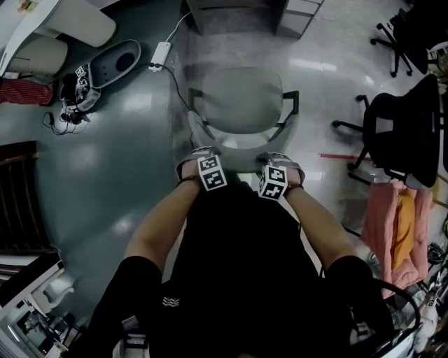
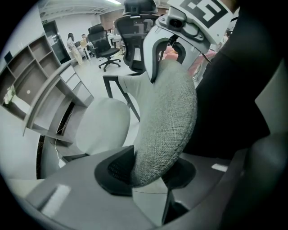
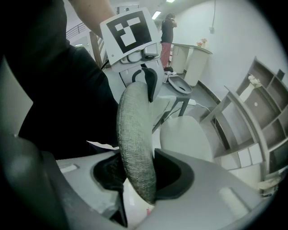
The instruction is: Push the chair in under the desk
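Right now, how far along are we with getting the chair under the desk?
Done: both grips are on. The left gripper and right gripper are each shut on the top edge of the chair backrest.
In hand: it is held from behind, facing the desk.
Left: the seat sits short of the desk, with floor showing between them, so it has yet to go under.

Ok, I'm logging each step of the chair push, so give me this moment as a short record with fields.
Left tool: clamped on the chair backrest, at its top edge
Right tool: clamped on the same edge, further right
Seat: faces the desk, not yet under it
Nearby: black office chair at the right
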`<state>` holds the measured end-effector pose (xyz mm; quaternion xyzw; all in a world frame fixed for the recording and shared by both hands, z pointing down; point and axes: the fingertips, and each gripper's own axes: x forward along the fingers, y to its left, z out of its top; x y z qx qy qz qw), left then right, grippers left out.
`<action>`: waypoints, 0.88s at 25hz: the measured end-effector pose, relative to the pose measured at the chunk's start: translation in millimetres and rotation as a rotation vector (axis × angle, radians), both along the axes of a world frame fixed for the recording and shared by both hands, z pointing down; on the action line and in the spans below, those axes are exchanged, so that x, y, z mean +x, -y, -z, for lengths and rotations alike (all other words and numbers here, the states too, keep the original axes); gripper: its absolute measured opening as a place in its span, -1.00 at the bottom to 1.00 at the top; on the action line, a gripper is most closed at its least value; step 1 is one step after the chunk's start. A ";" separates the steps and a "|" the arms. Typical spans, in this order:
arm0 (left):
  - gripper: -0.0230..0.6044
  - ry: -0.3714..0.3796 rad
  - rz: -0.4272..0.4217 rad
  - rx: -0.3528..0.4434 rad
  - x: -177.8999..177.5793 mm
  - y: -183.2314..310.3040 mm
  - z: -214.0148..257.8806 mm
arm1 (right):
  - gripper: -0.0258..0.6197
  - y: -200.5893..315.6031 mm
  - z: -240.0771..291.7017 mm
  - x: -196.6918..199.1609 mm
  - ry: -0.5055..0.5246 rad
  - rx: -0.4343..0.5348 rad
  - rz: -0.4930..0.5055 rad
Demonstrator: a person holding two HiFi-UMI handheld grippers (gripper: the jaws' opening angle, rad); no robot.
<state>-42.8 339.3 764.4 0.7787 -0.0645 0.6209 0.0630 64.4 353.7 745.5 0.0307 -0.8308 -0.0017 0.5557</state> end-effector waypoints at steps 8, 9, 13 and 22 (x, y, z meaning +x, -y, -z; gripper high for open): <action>-0.44 -0.003 -0.011 -0.006 -5.6 31.9 -4.4 | -0.47 31.3 -5.1 -6.2 -0.008 -0.011 -0.001; -0.44 -0.004 -0.012 -0.004 -5.4 38.9 -5.2 | -0.47 38.6 -6.0 -5.6 -0.012 -0.008 -0.003; -0.44 -0.009 -0.023 -0.005 -2.9 72.0 -4.8 | -0.47 71.1 -5.3 -3.1 -0.021 -0.009 -0.017; -0.44 -0.015 -0.035 -0.013 -11.3 134.8 1.7 | -0.47 132.0 0.6 -11.8 -0.029 -0.020 -0.033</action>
